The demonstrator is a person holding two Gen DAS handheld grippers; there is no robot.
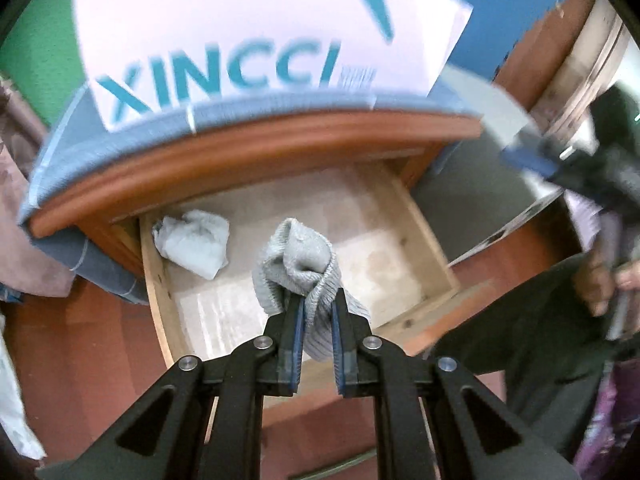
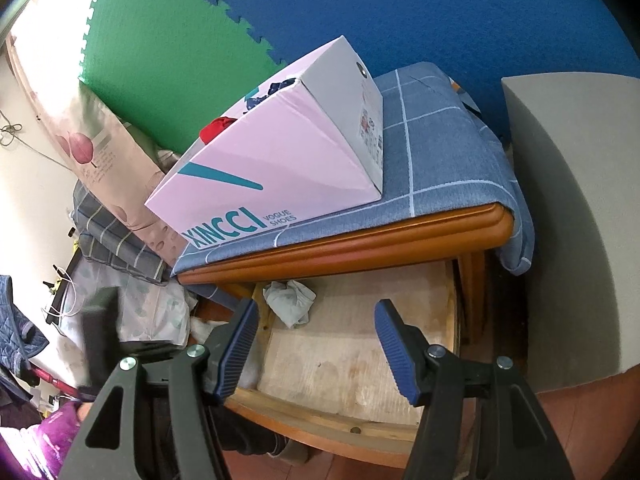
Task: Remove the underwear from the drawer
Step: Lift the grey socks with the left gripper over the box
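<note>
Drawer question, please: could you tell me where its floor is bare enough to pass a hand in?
The drawer floor is bare from the middle across to its right wall and forward to the front rail. Only the back left corner is taken, by a crumpled pale cloth. The left tool, shut on grey underwear, hangs above the middle.

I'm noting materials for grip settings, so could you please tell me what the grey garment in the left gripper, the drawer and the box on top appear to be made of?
Grey garment: soft ribbed knit fabric, matte; the ribs show where the left gripper pinches it.
Drawer: pale unfinished-looking wood, stained floor, grain on the wall; possibly plywood.
Box: smooth printed cardboard, judging by its crisp folded edges.
</note>
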